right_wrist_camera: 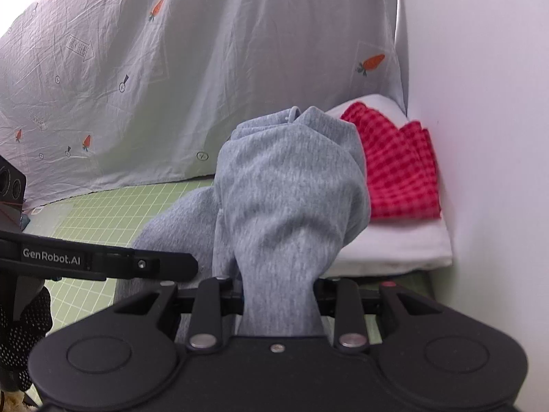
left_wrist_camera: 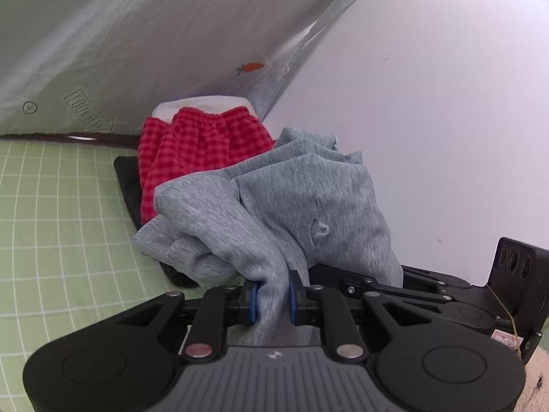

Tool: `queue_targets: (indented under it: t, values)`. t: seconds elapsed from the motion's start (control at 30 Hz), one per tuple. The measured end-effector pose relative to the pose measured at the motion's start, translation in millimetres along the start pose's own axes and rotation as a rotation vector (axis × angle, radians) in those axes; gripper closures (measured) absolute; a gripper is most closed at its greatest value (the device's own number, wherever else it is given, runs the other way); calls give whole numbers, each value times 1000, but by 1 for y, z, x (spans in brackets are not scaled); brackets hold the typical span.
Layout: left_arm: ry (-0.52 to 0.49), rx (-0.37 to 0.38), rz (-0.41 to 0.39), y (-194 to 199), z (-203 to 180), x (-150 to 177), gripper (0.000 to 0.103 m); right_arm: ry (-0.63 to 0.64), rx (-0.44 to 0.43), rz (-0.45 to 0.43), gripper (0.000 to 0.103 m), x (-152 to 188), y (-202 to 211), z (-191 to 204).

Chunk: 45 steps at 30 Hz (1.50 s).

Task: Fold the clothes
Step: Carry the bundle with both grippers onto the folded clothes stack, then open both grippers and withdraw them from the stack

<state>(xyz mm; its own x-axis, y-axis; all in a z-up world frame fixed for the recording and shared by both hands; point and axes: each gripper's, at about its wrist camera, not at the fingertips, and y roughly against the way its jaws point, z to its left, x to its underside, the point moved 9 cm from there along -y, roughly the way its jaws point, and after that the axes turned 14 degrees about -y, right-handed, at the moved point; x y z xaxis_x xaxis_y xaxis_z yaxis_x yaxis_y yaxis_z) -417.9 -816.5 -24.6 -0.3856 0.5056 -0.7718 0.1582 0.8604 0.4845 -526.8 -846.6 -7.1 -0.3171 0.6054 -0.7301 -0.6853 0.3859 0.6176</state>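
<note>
A grey knit garment [left_wrist_camera: 274, 206] hangs bunched in front of both cameras. My left gripper [left_wrist_camera: 272, 297] is shut on a fold of it, blue pads pressing the cloth from both sides. In the right wrist view the same grey garment [right_wrist_camera: 288, 199] rises in a thick column from between the fingers of my right gripper [right_wrist_camera: 279, 295], which is shut on it; the fingertips are hidden by cloth. The right gripper's body [left_wrist_camera: 446, 295] shows at the right of the left wrist view, and the left one [right_wrist_camera: 103, 261] reaches in from the left of the right wrist view.
A folded red checked cloth [right_wrist_camera: 394, 168] lies on a folded white one [right_wrist_camera: 394, 243] against the white wall [right_wrist_camera: 487, 137]. A dark folded item [left_wrist_camera: 128, 182] lies beneath the pile. A pale carrot-print sheet [right_wrist_camera: 171, 86] hangs behind the green grid mat [left_wrist_camera: 61, 206]. A person's dotted black glove [right_wrist_camera: 24, 336] shows at left.
</note>
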Motion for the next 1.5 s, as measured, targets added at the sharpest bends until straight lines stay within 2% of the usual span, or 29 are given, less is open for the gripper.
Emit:
queue_targets:
  t: [0.07, 0.13, 0.17, 0.2, 0.23, 0.27, 0.3, 0.43, 0.5, 0.57, 0.63, 0.7, 0.77, 0.9, 0.97, 1.0, 1.03, 1.07, 1.13, 1.23, 1.37, 1.5]
  values:
    - [-3, -7, -46, -21, 3, -34, 85, 51, -5, -42, 74, -40, -8, -12]
    - [-51, -33, -78, -43, 8, -64, 84, 81, 2, -84, 73, -79, -23, -25]
    - [-95, -67, -87, -56, 13, -75, 79, 94, 22, -104, 73, -93, -33, -30]
    - [-128, -120, -82, -70, 22, -82, 76, 108, 42, -124, 68, -108, -44, -36]
    - [-141, -183, -61, -84, 34, -86, 62, 122, 67, -147, 53, -123, -55, -41]
    - [-144, -238, -43, -96, 47, -88, 47, 146, 127, -186, 42, -135, -72, -50]
    - [-123, -275, -34, -104, 60, -86, 42, 160, 172, -219, 26, -142, -86, -56]
    - [-65, -352, 20, -129, 101, -70, 39, 168, 297, -379, 25, -151, -115, -64]
    - [-55, -359, 51, -141, 113, -57, 38, 192, 317, -447, 25, -145, -123, -60]
    - [-43, -363, 87, -152, 124, -44, 35, 210, 280, -420, 26, -131, -144, -57]
    - [-28, -362, 116, -164, 136, -35, 30, 189, 262, -329, 34, -115, -175, -66]
    - [7, -328, 108, -164, 146, -30, 26, 184, 313, -286, 34, -107, -195, -83]
    - [14, -314, 101, -159, 150, -31, 24, 165, 336, -264, 29, -106, -204, -91]
    - [-49, -352, 88, -138, 147, -37, 23, 137, 336, -250, 24, -108, -199, -86]
    - [-80, -396, 93, -123, 148, -40, 20, 123, 330, -258, 19, -105, -191, -81]
    - [-101, -426, 88, -112, 147, -40, 20, 105, 328, -262, 12, -103, -183, -79]
    - [-124, -450, 75, -99, 146, -41, 17, 86, 327, -267, 8, -100, -174, -76]
    - [-150, -467, 59, -85, 143, -41, 9, 69, 330, -276, 7, -98, -165, -72]
    - [-199, -493, 23, -58, 133, -40, 2, 45, 332, -286, 2, -89, -145, -61]
    - [-251, -518, -21, -24, 114, -39, 0, 25, 328, -290, 1, -71, -112, -41]
    - [-324, -537, -11, 15, 83, -27, 0, 5, 326, -295, 1, -44, -70, -14]
    - [-276, -523, -34, 52, 63, -2, 0, -12, 345, -300, 0, -13, -33, 6]
